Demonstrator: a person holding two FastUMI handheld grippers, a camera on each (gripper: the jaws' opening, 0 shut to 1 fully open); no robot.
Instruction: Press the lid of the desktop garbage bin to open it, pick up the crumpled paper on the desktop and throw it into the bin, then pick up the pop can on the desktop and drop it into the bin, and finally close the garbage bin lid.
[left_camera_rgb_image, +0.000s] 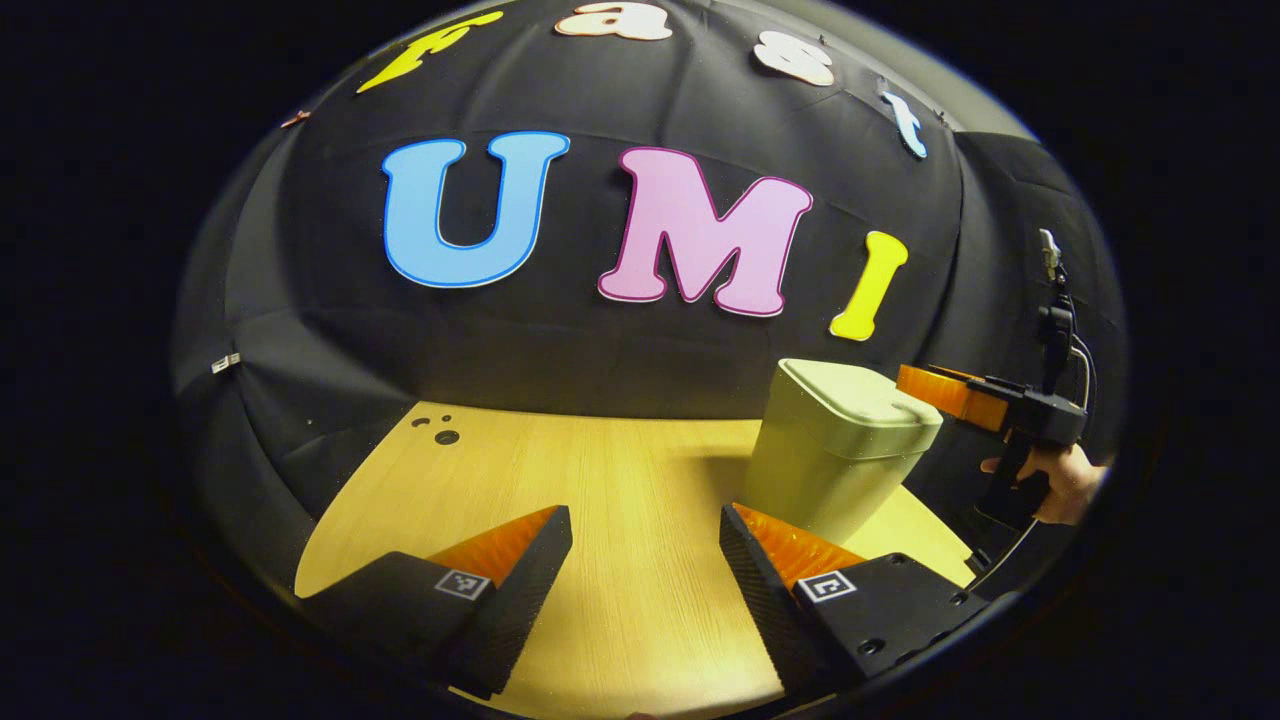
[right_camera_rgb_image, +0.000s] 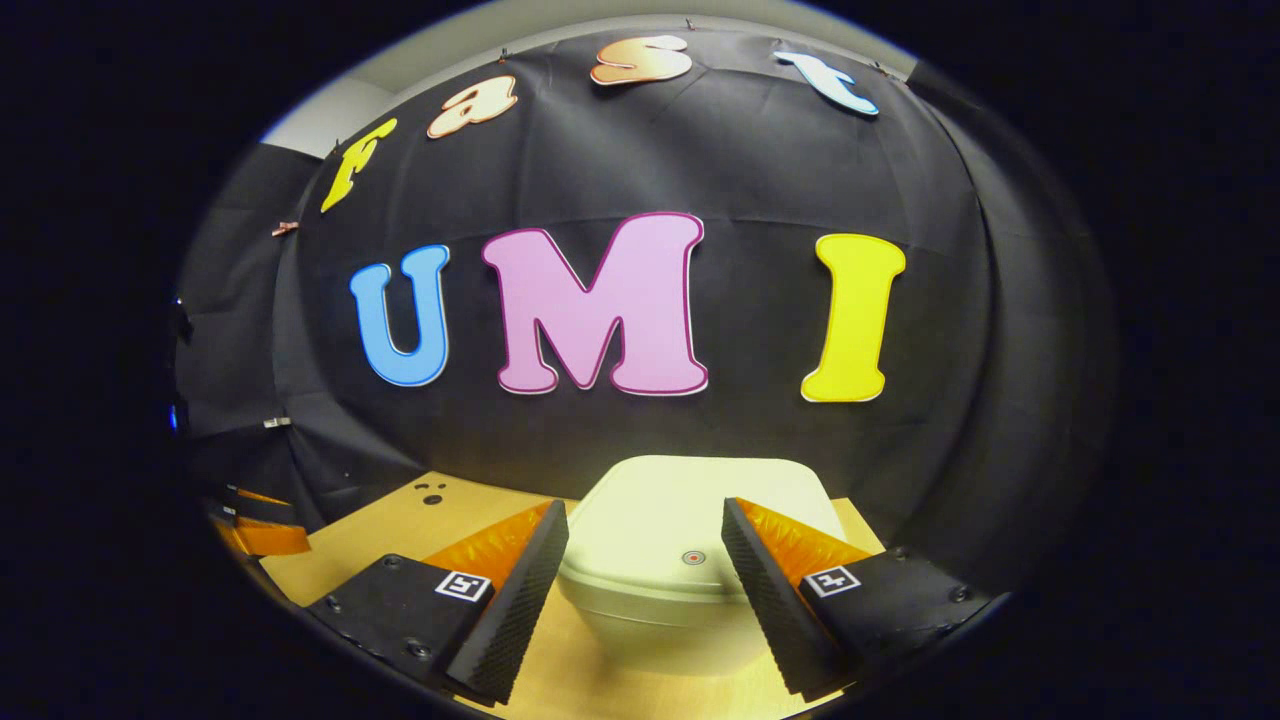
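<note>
The pale green desktop bin (left_camera_rgb_image: 838, 455) stands on the wooden table (left_camera_rgb_image: 620, 480) to the right, its lid (left_camera_rgb_image: 860, 392) down. My left gripper (left_camera_rgb_image: 645, 515) is open over bare table, left of the bin and apart from it. A hand (left_camera_rgb_image: 1050, 490) holds the right gripper (left_camera_rgb_image: 935, 388) with its fingers level with the far right edge of the lid. In the right gripper view, the right gripper (right_camera_rgb_image: 644, 505) is open just above the bin lid (right_camera_rgb_image: 690, 510), one finger on each side of a small red dot (right_camera_rgb_image: 693, 557). The left gripper (right_camera_rgb_image: 255, 525) shows at far left.
The black cloth wall rises close behind the bin and table. A few small holes (left_camera_rgb_image: 440, 432) mark the table's far left part. The table's front edge (left_camera_rgb_image: 330, 540) curves near my left finger.
</note>
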